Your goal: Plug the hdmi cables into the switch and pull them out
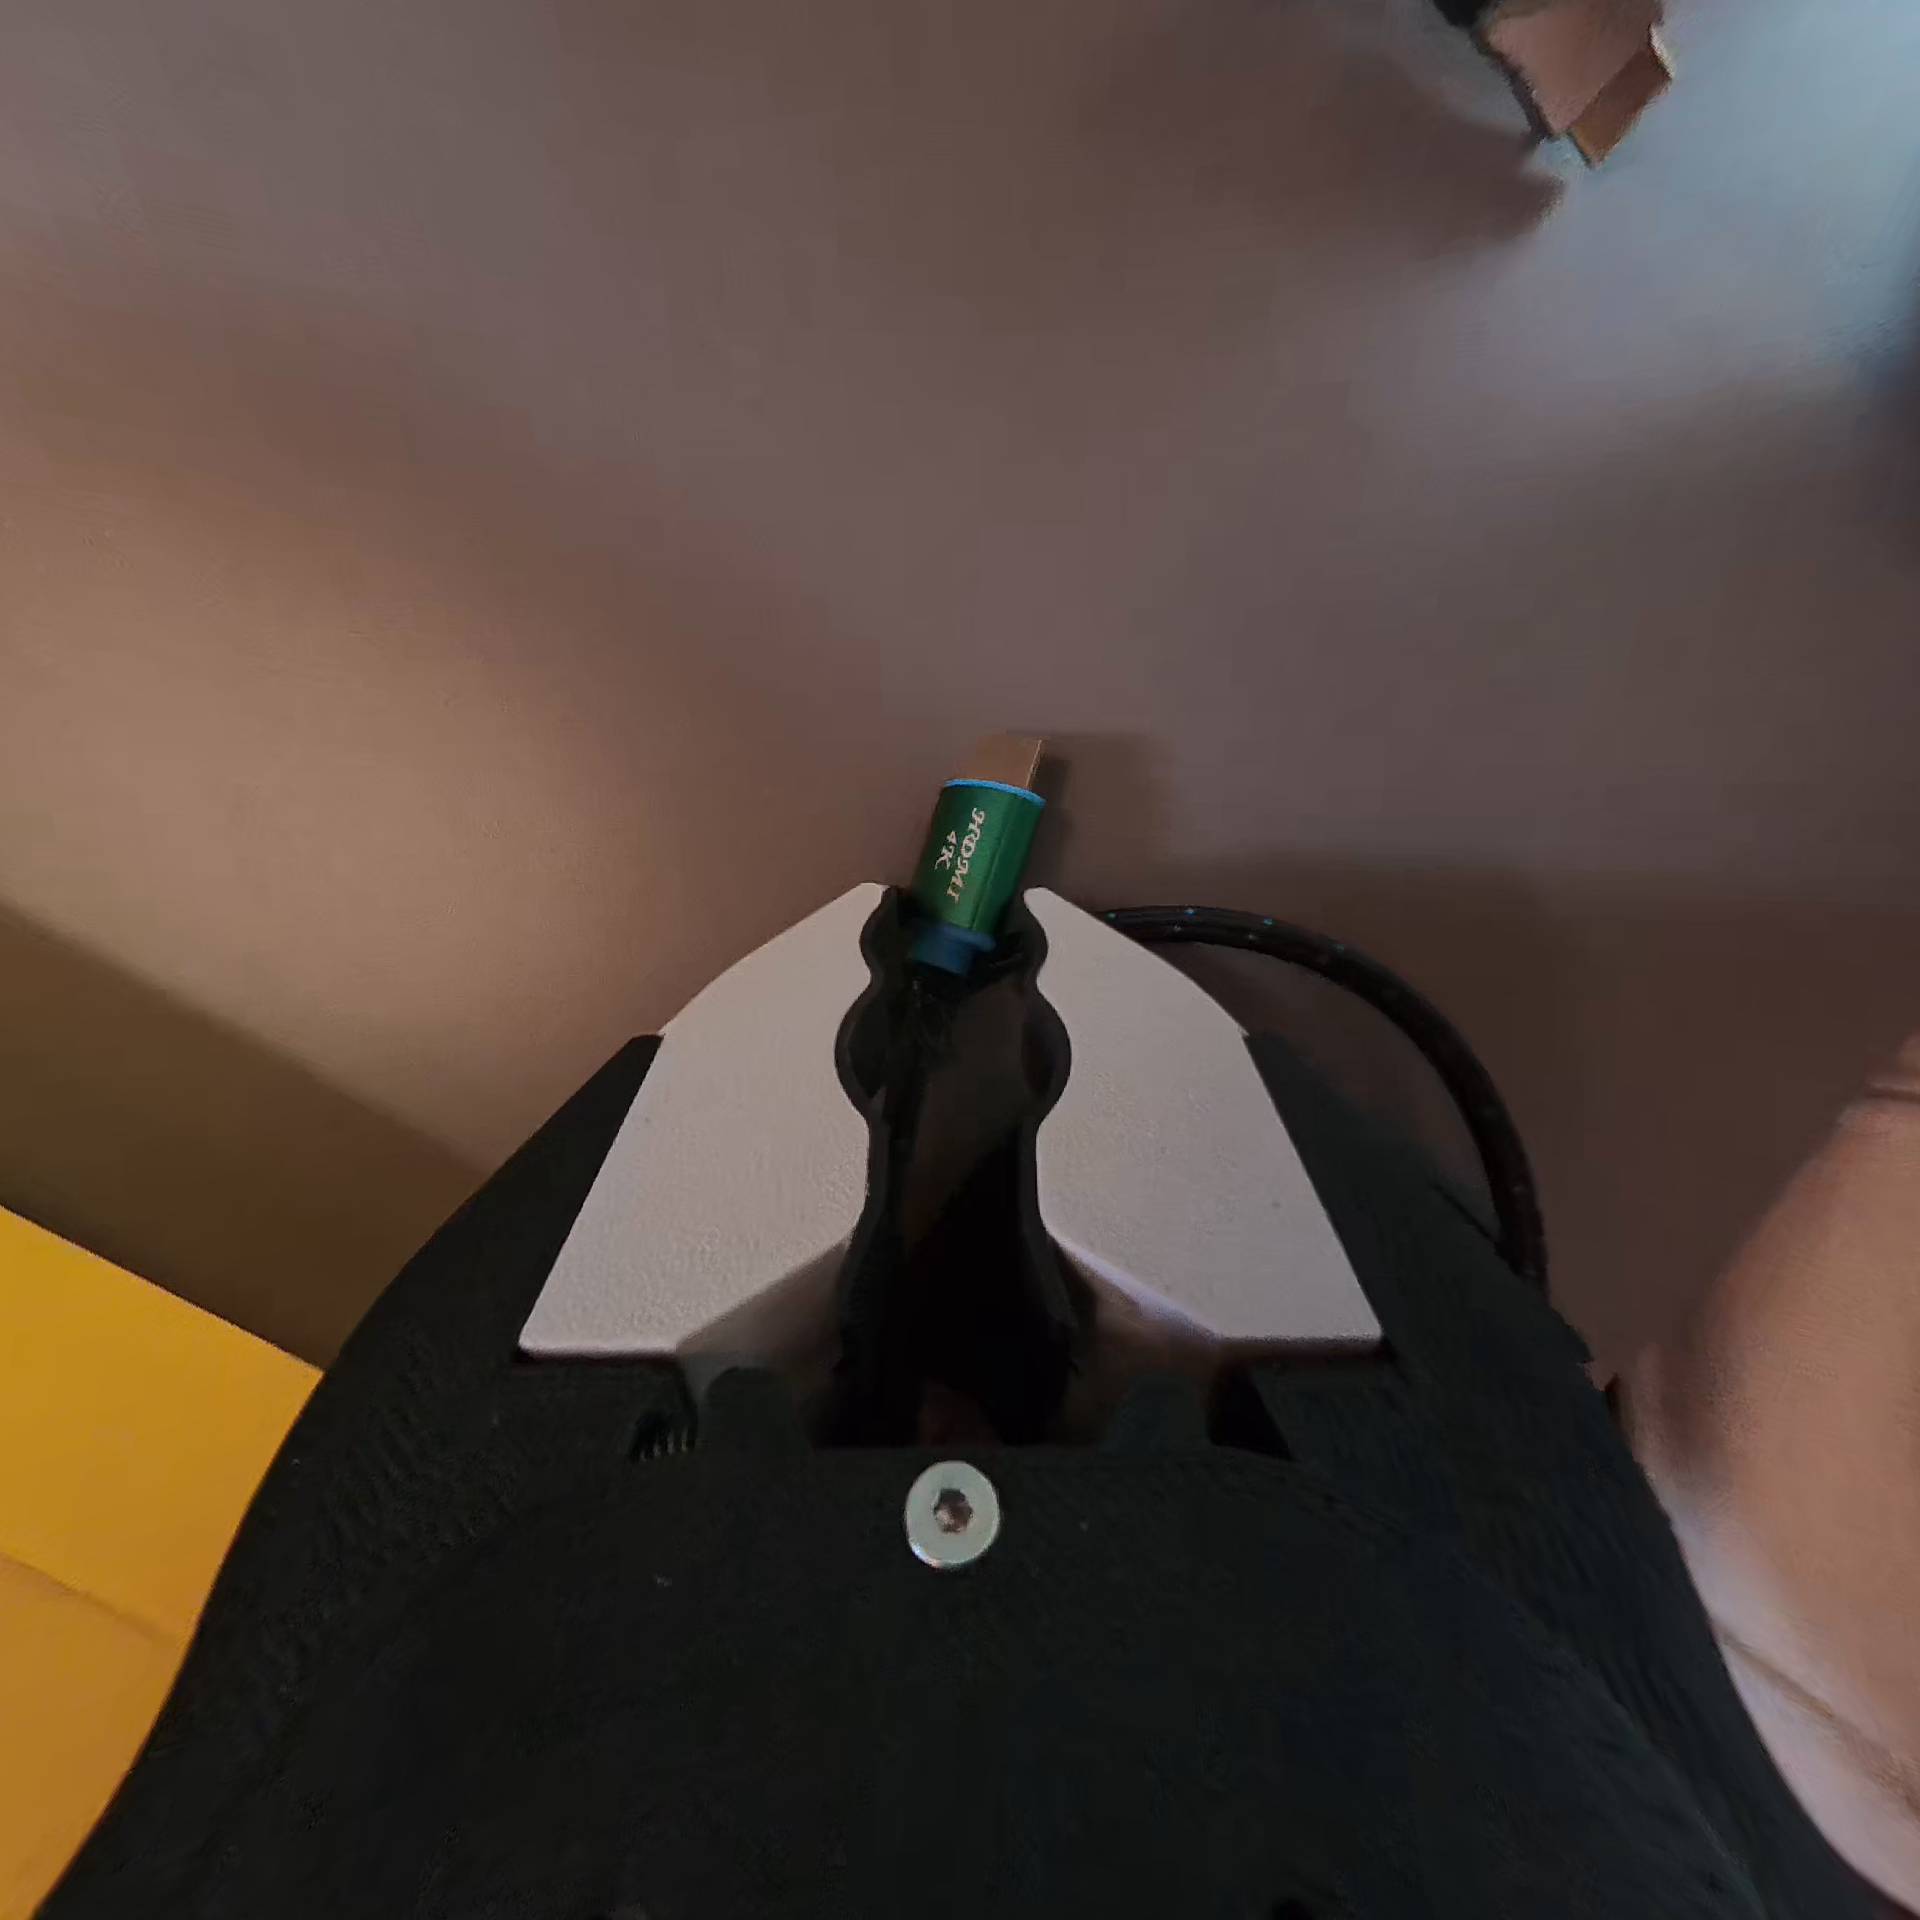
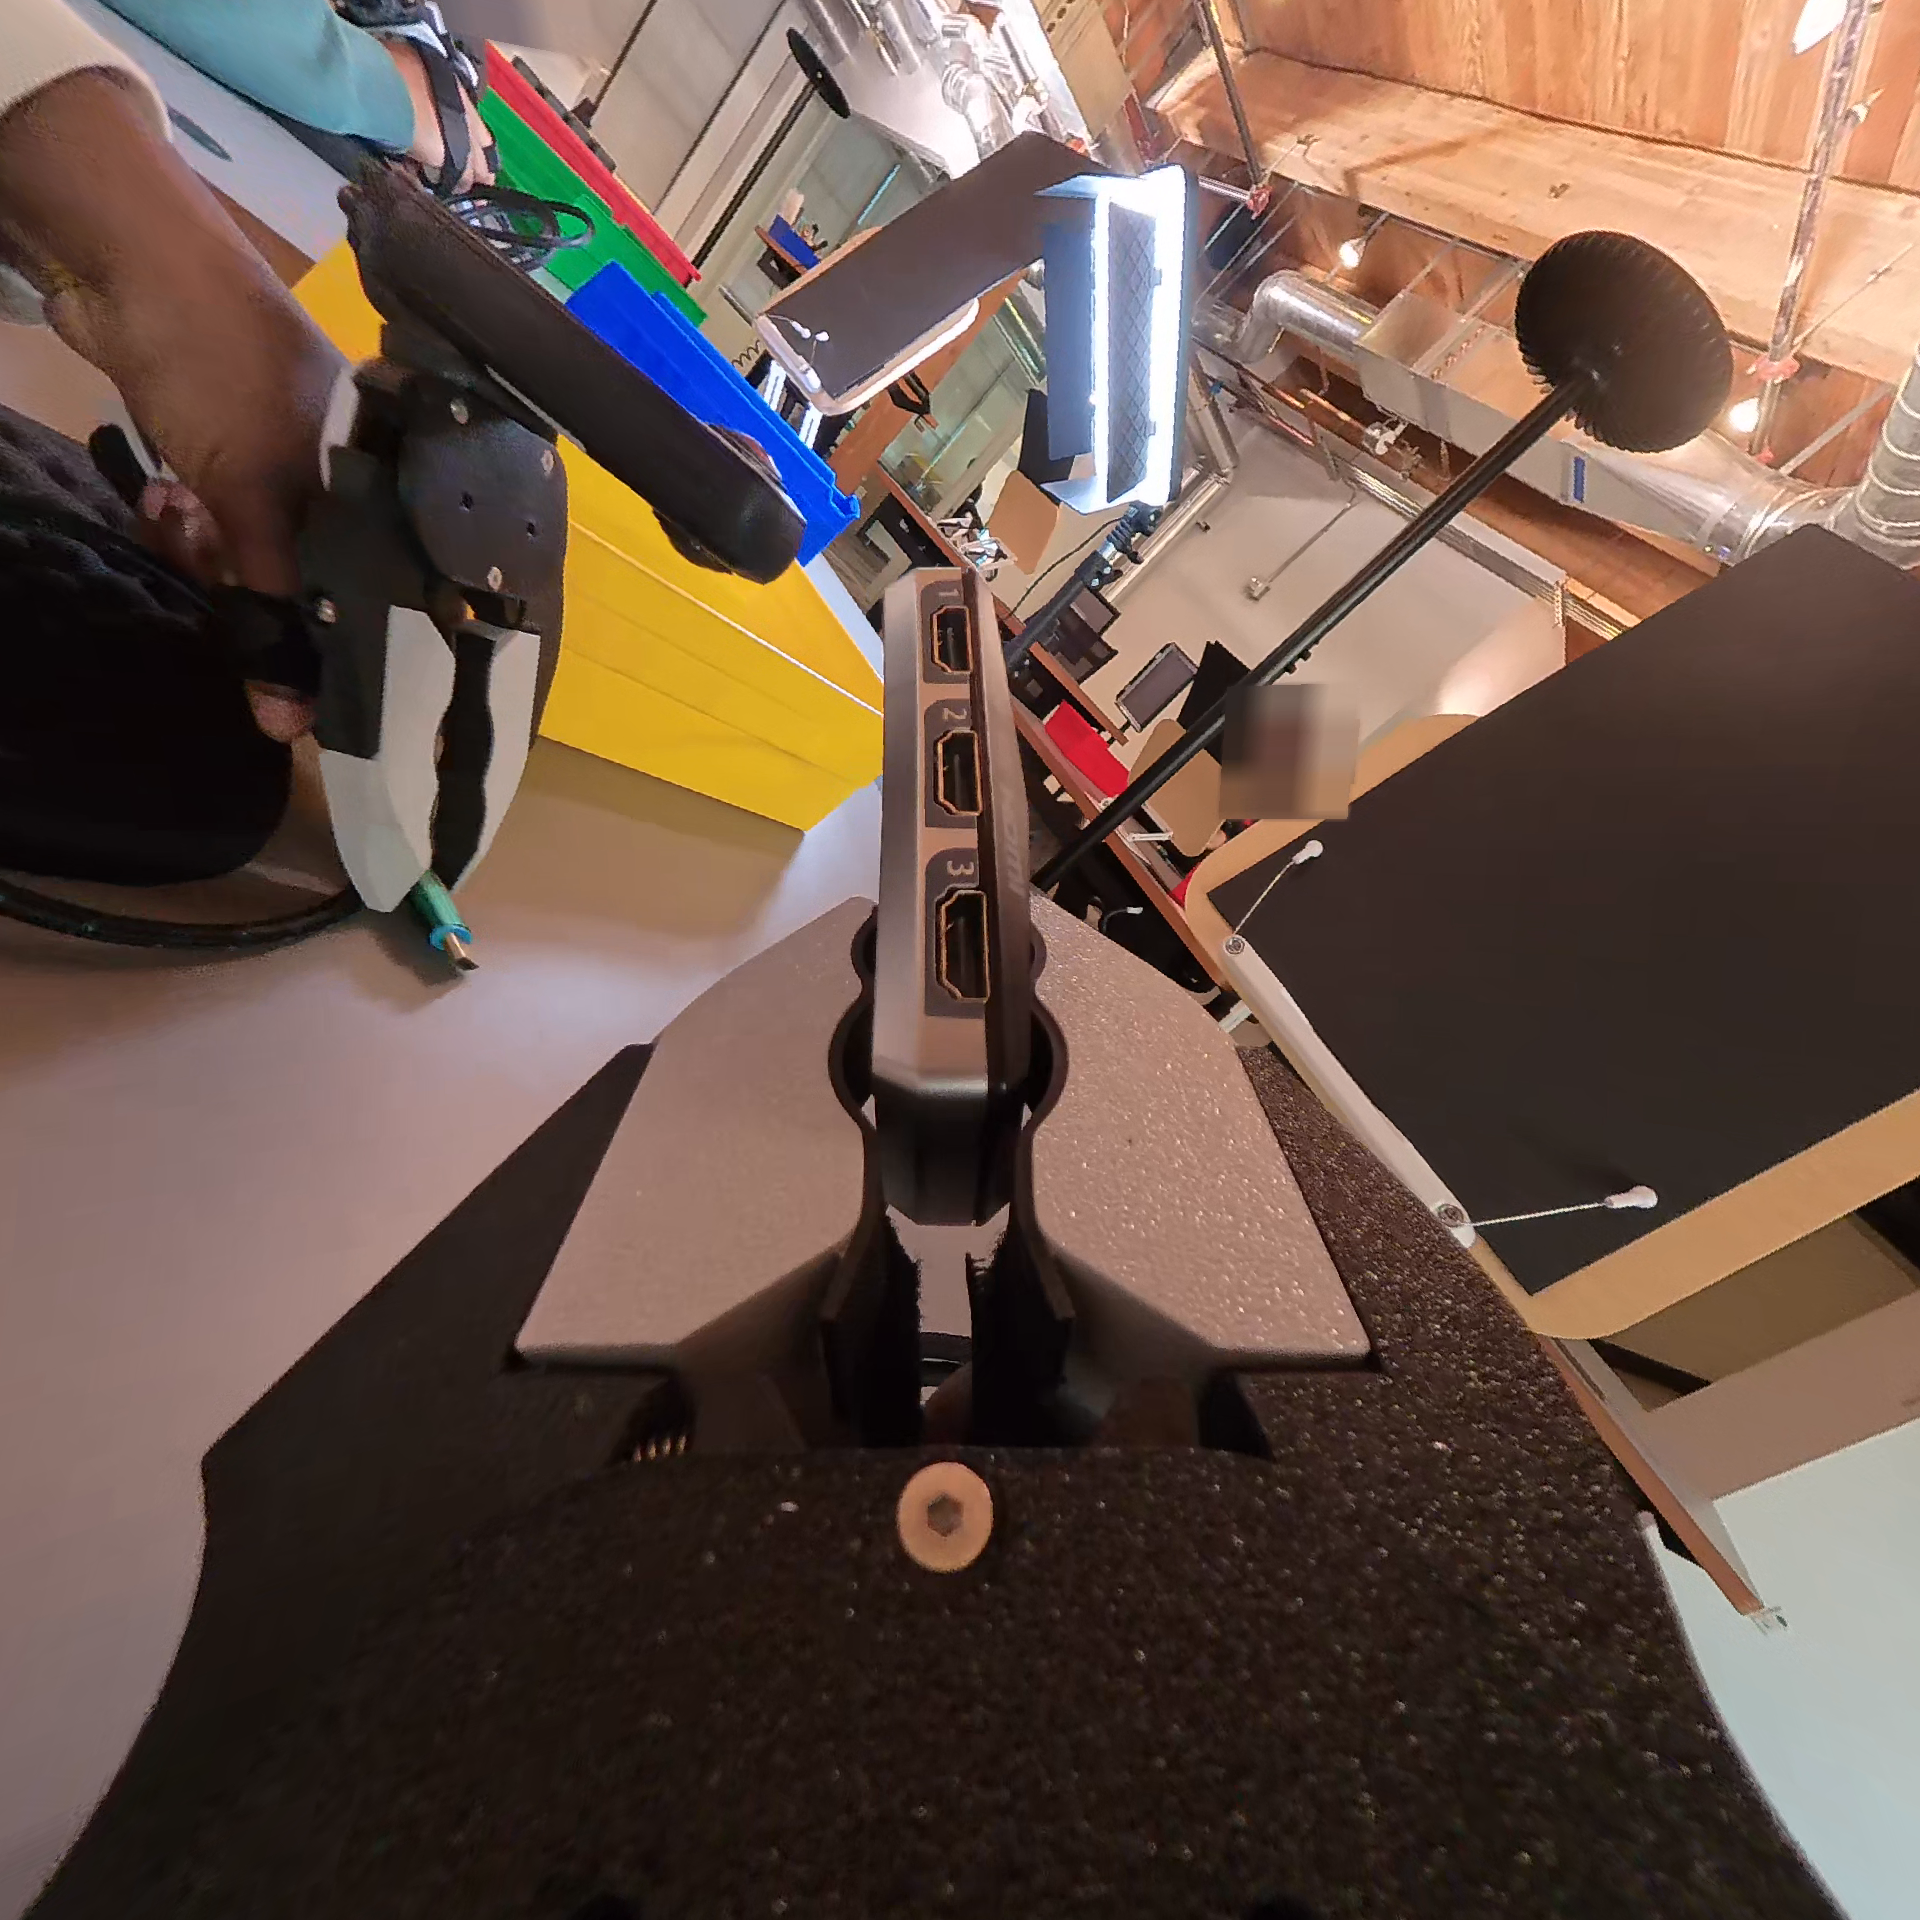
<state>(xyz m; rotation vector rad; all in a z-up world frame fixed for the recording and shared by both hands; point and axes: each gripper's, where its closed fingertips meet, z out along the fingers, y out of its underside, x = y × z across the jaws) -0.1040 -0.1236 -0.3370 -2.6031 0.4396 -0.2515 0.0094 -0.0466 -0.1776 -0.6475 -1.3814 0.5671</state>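
My left gripper (image 1: 951,914) is shut on a green HDMI plug (image 1: 971,862) with a gold tip, pointing down at the brown table (image 1: 520,520); its black braided cable (image 1: 1455,1060) loops off to the right. In the right wrist view the left gripper (image 2: 431,894) shows at the left, held by a hand, with the green plug (image 2: 442,920) just above the table. My right gripper (image 2: 951,997) is shut on the dark HDMI switch (image 2: 951,831), held upright on edge with three empty ports facing the camera. Another gold HDMI connector (image 1: 1600,83) shows blurred at the top right.
Yellow bins (image 2: 686,665), blue bins (image 2: 707,384) and green bins (image 2: 540,177) stand on the table behind the left gripper. A yellow bin corner (image 1: 104,1455) shows at lower left. Black panels (image 2: 1558,935) and a light stand (image 2: 1122,332) lie beyond the table edge.
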